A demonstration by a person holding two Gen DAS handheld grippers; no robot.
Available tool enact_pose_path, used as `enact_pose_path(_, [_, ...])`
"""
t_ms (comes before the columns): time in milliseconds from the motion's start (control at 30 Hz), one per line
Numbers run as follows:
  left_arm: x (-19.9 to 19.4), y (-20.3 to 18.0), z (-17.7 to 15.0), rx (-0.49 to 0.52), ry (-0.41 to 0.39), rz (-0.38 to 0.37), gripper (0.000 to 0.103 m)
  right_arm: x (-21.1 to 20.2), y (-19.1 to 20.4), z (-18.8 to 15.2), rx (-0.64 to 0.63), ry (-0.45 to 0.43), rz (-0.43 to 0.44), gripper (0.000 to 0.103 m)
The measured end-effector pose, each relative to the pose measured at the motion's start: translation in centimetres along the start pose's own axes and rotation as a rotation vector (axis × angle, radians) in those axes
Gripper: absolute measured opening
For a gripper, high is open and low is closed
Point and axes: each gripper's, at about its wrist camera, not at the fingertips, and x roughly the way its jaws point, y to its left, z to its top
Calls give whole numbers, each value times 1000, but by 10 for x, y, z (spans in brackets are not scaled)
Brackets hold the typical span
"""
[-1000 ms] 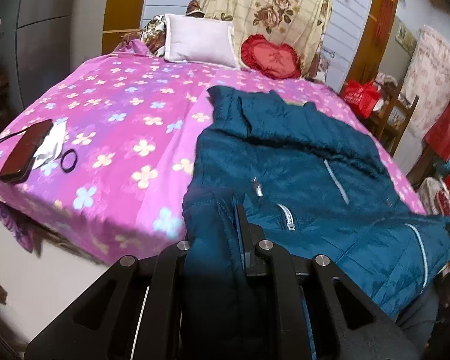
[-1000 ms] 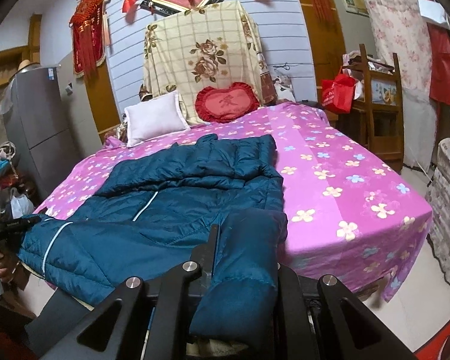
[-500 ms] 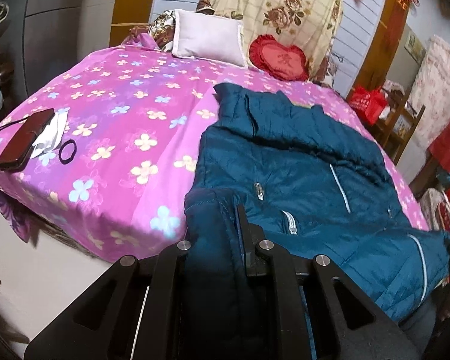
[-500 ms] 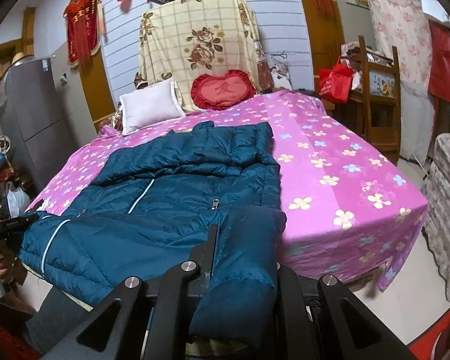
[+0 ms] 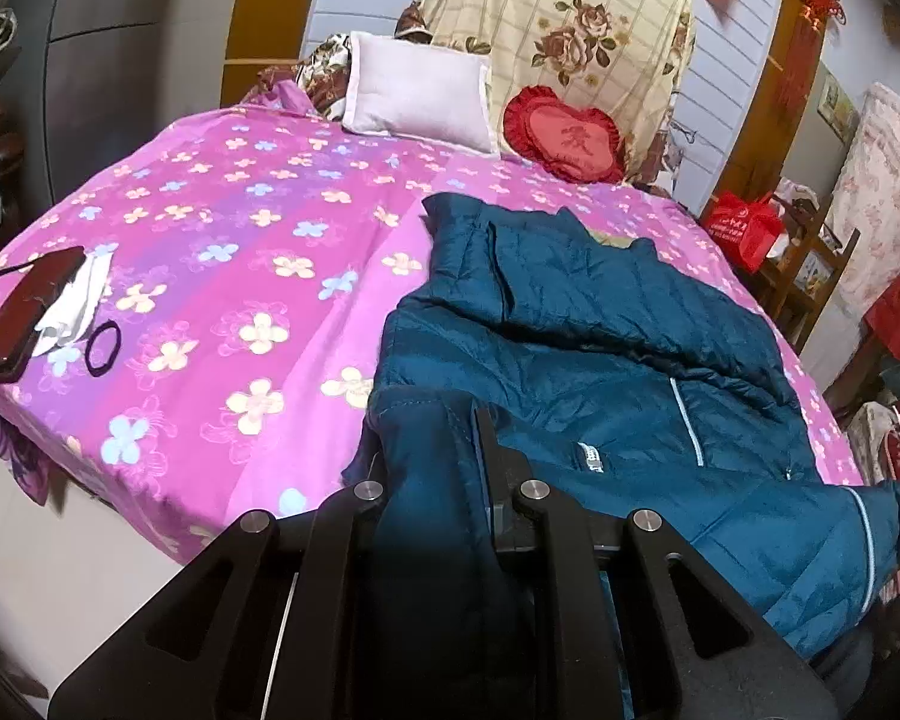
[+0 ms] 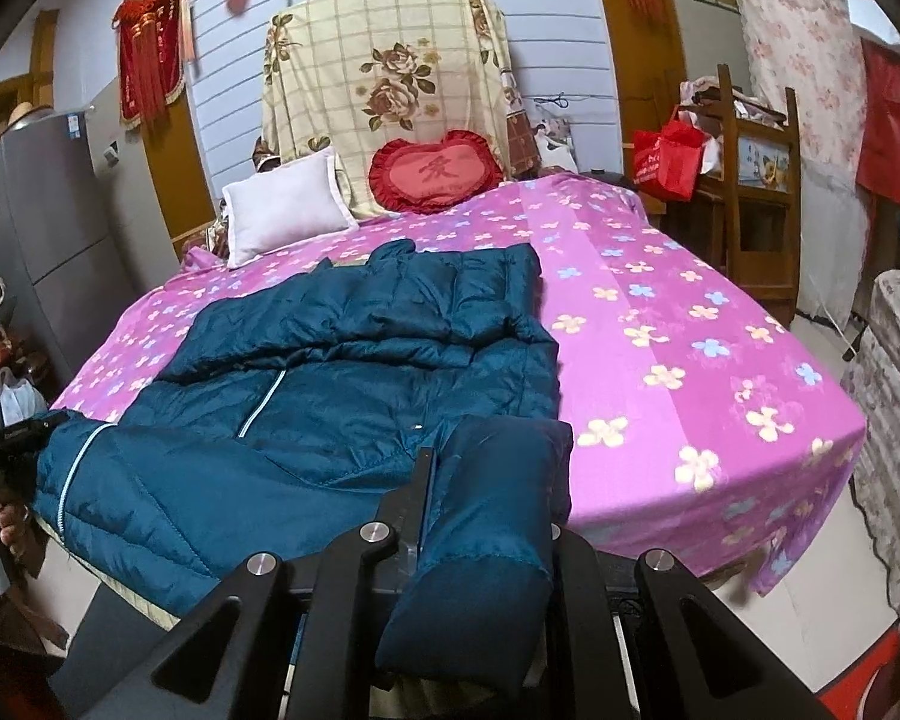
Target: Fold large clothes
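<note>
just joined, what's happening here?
A person with a handheld gripper in each hand is folding a blue puffer jacket lying on the floral bedspread. The left gripper and right gripper are each clamped on a sleeve end at the near edge of the bed. The fold is not yet done.

Folds of the jacket [image 5: 600, 360] bury both the left gripper's [image 5: 432, 480] and right gripper's [image 6: 486, 480] fingertips.

Character "家" on heart cushion [image 6: 435, 171]
</note>
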Motion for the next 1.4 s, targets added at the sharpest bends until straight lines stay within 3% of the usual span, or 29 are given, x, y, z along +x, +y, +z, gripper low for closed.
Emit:
enact_pose_path(533, [71,-25,27,40,119,162,15,42,0,36,9,2,17,11])
enact_pose_path(900, [88,-23,40,26,136,172,15,63,5,55,-20,-29,-42,11])
enact_pose_path(1400, [92,-26,45,43,136,179,15,65,3,56,-1,-55,-47,11])
